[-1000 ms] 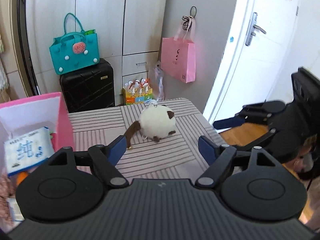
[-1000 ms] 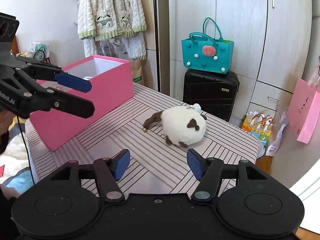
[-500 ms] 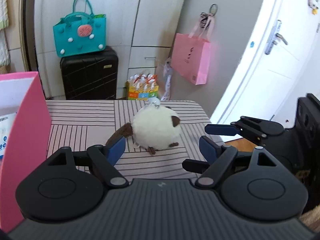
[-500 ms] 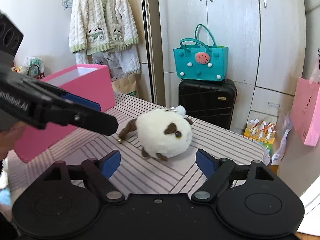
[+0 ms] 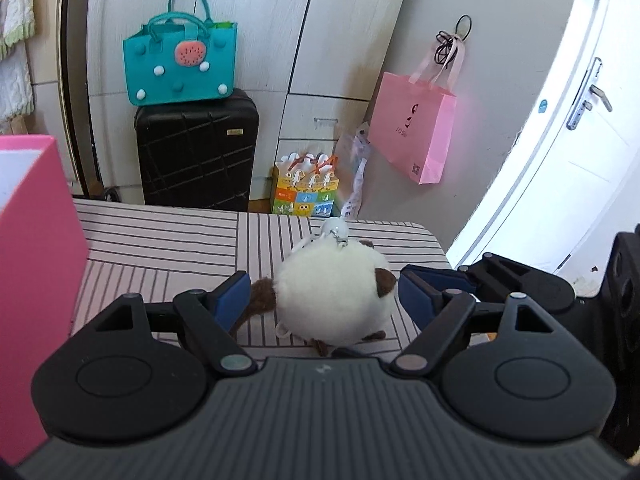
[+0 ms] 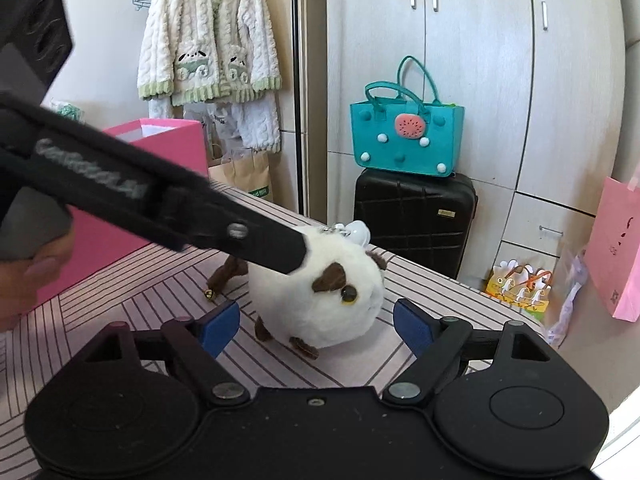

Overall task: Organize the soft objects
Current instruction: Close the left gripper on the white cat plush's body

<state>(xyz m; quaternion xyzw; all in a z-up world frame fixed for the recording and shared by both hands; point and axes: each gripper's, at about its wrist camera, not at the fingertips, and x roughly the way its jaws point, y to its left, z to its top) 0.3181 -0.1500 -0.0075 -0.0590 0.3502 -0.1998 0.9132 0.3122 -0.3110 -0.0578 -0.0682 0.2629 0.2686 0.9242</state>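
Observation:
A round white plush toy with brown ears, a brown tail and a keyring clip lies on the striped tablecloth. My left gripper is open around it: one blue pad sits by the tail, the other close to the brown ear. In the right wrist view the plush faces me, and my right gripper is open just in front of it, pads apart from its sides. A left gripper finger crosses from the upper left, its tip against the toy's top. A right gripper finger shows at the right.
A tall pink box stands on the table's left side, also seen as the pink box behind the left gripper. Beyond the far edge are a black suitcase with a teal bag, and a pink paper bag on the cabinet.
Both grippers have come down and in toward the plush, which now lies between the left pads. The right gripper's pads stand wider apart than a second ago. The plush has stayed in place.

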